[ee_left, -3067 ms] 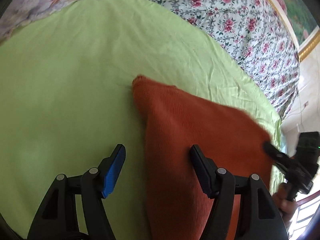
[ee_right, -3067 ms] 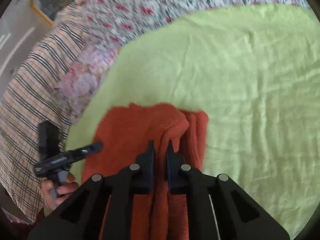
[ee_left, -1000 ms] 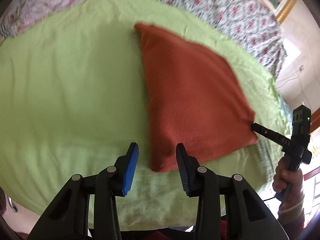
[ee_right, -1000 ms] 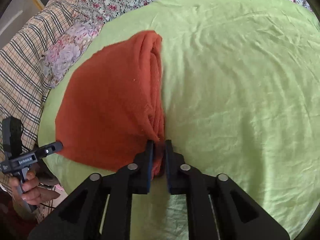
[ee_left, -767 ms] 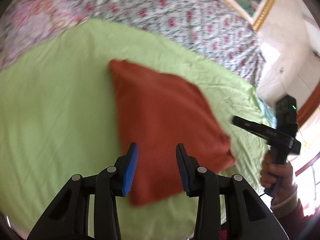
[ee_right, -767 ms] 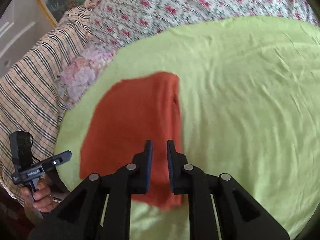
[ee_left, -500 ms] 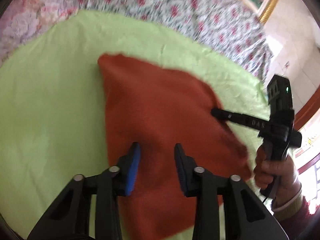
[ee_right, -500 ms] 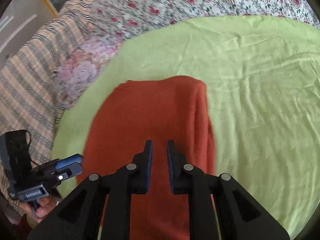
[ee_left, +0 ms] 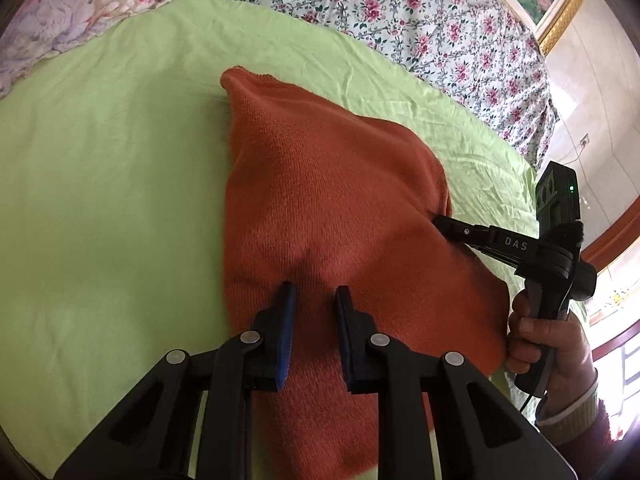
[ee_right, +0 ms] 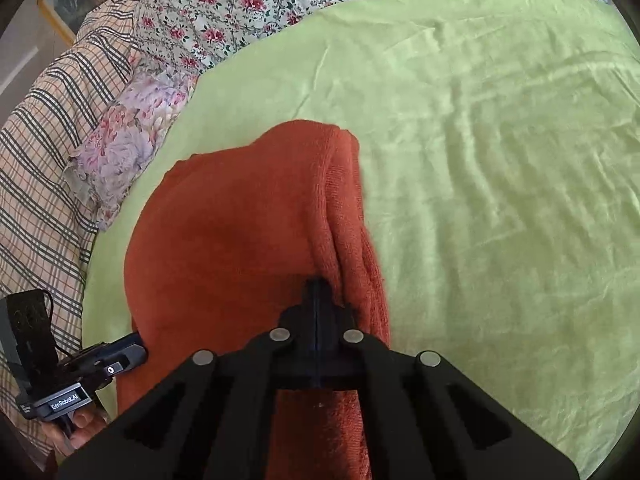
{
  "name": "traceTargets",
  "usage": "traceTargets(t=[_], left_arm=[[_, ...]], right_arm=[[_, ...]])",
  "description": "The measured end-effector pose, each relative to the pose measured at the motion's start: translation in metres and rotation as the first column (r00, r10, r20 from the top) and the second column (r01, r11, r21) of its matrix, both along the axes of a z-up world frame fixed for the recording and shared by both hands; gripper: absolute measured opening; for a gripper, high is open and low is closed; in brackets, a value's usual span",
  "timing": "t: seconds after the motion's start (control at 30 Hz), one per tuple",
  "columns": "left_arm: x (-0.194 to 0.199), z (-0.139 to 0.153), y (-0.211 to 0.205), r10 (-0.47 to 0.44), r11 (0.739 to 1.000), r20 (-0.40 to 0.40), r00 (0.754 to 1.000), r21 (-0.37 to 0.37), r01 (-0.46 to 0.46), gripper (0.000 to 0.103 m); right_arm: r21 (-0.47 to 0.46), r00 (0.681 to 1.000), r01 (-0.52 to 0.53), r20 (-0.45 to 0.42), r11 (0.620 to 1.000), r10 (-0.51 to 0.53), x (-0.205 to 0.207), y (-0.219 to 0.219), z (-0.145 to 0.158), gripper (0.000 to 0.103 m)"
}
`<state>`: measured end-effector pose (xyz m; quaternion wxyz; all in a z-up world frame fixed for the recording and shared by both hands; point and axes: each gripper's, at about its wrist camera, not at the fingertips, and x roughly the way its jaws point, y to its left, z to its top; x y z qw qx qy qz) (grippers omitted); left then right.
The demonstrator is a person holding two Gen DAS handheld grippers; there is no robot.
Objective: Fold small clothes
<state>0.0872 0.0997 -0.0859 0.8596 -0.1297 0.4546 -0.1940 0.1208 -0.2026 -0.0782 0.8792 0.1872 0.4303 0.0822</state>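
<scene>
An orange knitted garment [ee_left: 340, 184] lies folded on a light green sheet [ee_left: 100, 160]. My left gripper [ee_left: 314, 292] presses its tips into the garment near its left edge. Its jaws are closing, with a small ridge of cloth rising between the blue pads, which stand apart. In the right wrist view the garment [ee_right: 232, 232] shows its layered fold along the right side. My right gripper [ee_right: 318, 282] is shut, its tips resting on the cloth beside that fold with nothing between them. Each gripper shows in the other's view: right gripper [ee_left: 440, 222], left gripper [ee_right: 138, 344].
The green sheet [ee_right: 500, 160] covers the bed, wide and wrinkled to the right. A floral bedspread [ee_left: 400, 12] lies beyond it, and a plaid blanket [ee_right: 40, 140] and a flowered pillow [ee_right: 120, 140] at the left. A hand [ee_left: 548, 336] holds the right gripper near the bed's edge.
The right gripper let go of the garment's near corner and shut fully. Both grippers moved forward onto the garment, and the left jaws narrowed.
</scene>
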Motion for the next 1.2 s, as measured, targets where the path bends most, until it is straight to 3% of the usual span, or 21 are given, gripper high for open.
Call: traceTargets(t=[0.07, 0.17, 0.3, 0.43, 0.63, 0.93, 1.0, 1.1, 1.2], left_arm=[[-0.012, 0.007, 0.001, -0.014, 1.0, 0.023, 1.0, 0.007, 0.014, 0.024], [-0.035, 0.018, -0.002, -0.046, 0.999, 0.077, 0.996, 0.007, 0.046, 0.04], [-0.06, 0.014, -0.006, -0.082, 0.994, 0.082, 0.993, 0.072, 0.076, 0.041], [-0.076, -0.008, -0.005, -0.088, 0.989, 0.045, 0.995, 0.126, 0.082, 0.04], [-0.087, -0.01, -0.008, -0.08, 0.982, 0.066, 0.995, 0.174, 0.067, 0.04], [-0.095, -0.011, -0.004, -0.037, 0.984, 0.061, 0.997, 0.176, 0.025, 0.042], [-0.095, -0.012, -0.002, -0.019, 0.984, 0.051, 0.999, 0.177, 0.009, 0.054], [-0.096, -0.019, 0.002, 0.012, 0.986, 0.008, 1.0, 0.165, -0.013, 0.055], [-0.11, -0.012, -0.001, 0.021, 0.98, 0.04, 0.999, 0.199, -0.029, 0.055]], right_arm=[[-0.009, 1.0, 0.001, 0.002, 1.0, -0.001, -0.009, 0.004, 0.006, 0.0], [-0.022, 1.0, -0.018, 0.019, 1.0, 0.018, -0.032, 0.011, 0.017, 0.003], [-0.072, 0.996, -0.076, 0.042, 0.994, 0.079, -0.071, 0.028, 0.023, 0.003], [-0.154, 0.997, -0.083, -0.007, 0.985, 0.083, -0.097, 0.027, 0.005, 0.003], [-0.139, 0.999, -0.052, 0.003, 0.989, 0.053, -0.119, 0.017, -0.009, 0.002], [-0.142, 1.0, -0.024, 0.015, 0.99, 0.026, -0.135, 0.018, -0.007, 0.002], [-0.145, 1.0, -0.016, 0.016, 0.989, 0.019, -0.14, 0.019, -0.006, 0.002], [-0.152, 1.0, -0.003, 0.018, 0.988, 0.005, -0.145, 0.019, -0.003, 0.002], [-0.182, 1.0, 0.022, 0.019, 0.983, -0.019, -0.154, 0.021, 0.002, 0.003]])
